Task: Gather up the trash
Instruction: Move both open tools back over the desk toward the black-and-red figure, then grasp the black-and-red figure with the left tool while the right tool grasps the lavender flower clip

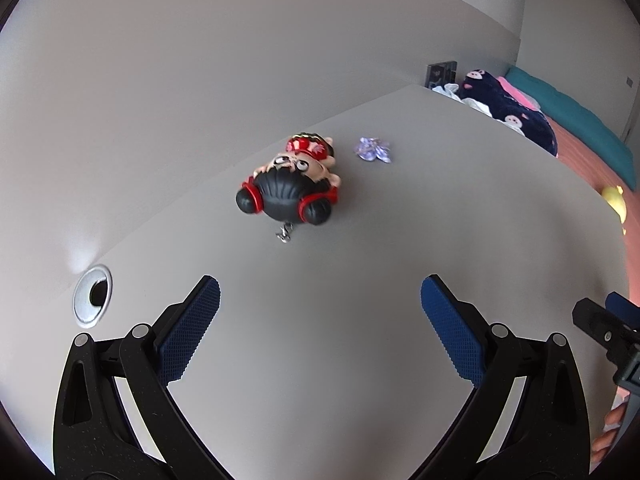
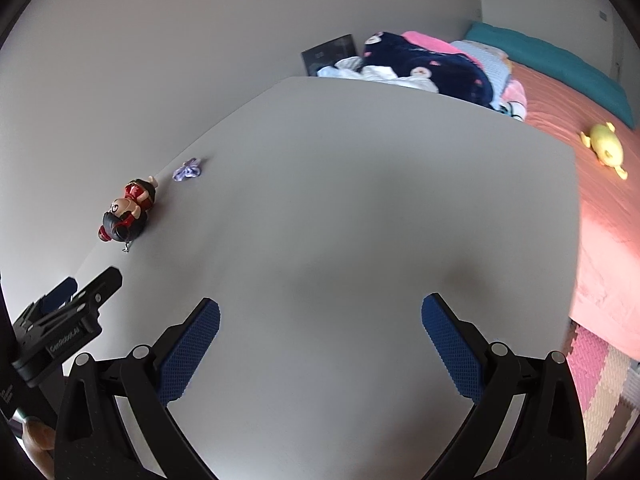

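Observation:
A crumpled purple wrapper (image 1: 373, 149) lies on the grey desk (image 1: 360, 248), just right of a toy figurine (image 1: 290, 184) with black hair buns and a red outfit. My left gripper (image 1: 320, 292) is open and empty, hovering short of the figurine. The wrapper (image 2: 187, 169) and figurine (image 2: 127, 212) also show at the far left of the right wrist view. My right gripper (image 2: 320, 316) is open and empty over the bare middle of the desk (image 2: 360, 200). The left gripper's body shows at the lower left of that view.
A round metal cable grommet (image 1: 93, 296) sits in the desk at left, by the wall. Beyond the desk's far edge is a bed (image 2: 580, 128) with piled clothes (image 2: 420, 64) and a yellow plush (image 2: 606, 148). Foam floor mats (image 2: 600, 380) lie at lower right.

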`<state>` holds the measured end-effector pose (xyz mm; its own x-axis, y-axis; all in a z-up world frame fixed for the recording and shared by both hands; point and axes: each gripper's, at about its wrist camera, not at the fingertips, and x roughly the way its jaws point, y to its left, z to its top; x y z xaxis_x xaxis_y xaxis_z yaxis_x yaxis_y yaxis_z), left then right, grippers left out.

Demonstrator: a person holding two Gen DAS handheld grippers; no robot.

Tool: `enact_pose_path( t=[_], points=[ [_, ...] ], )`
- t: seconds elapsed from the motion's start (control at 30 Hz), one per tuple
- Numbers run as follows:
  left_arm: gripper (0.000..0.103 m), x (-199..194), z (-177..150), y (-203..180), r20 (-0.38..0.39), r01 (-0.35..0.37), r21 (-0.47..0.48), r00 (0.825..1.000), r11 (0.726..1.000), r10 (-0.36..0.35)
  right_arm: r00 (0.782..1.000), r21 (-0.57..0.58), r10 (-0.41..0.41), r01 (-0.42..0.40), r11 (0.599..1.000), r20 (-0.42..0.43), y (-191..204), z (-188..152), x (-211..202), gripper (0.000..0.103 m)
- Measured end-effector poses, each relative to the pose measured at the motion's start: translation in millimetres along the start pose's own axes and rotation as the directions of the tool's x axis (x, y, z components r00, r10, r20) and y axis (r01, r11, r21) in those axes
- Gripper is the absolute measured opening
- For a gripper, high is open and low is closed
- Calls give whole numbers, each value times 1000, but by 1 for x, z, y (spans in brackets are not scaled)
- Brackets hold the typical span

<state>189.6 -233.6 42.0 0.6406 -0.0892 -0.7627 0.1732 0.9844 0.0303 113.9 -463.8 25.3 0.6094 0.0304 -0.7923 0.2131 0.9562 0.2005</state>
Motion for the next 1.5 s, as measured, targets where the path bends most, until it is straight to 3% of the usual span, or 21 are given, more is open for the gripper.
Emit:
enact_pose_path(
  t=[0.87,1.0,1.2,1.3,1.5],
  points=[
    [97,69,56,24,-10,6,-21,1000,1000,-6,999,-105,41,-43,994,-20,85,53,69,101],
    [72,78,60,29,-29,34,-25,999,999,-35,999,-112,48,-50,992,-16,94,67,79,101],
    [72,77,58,36,-25,15,-24,1000,1000,-15,998,-108,57,-58,992,-13,107,90,97,101],
    [72,77,58,36,-19,-36,-14,999,999,36,998,-114,62,-63,991,-14,116,99,106,101],
    [72,77,58,39,-13,-32,-28,999,999,31,999,-223,5,-13,975,-39,149,109,133,101]
  ],
)
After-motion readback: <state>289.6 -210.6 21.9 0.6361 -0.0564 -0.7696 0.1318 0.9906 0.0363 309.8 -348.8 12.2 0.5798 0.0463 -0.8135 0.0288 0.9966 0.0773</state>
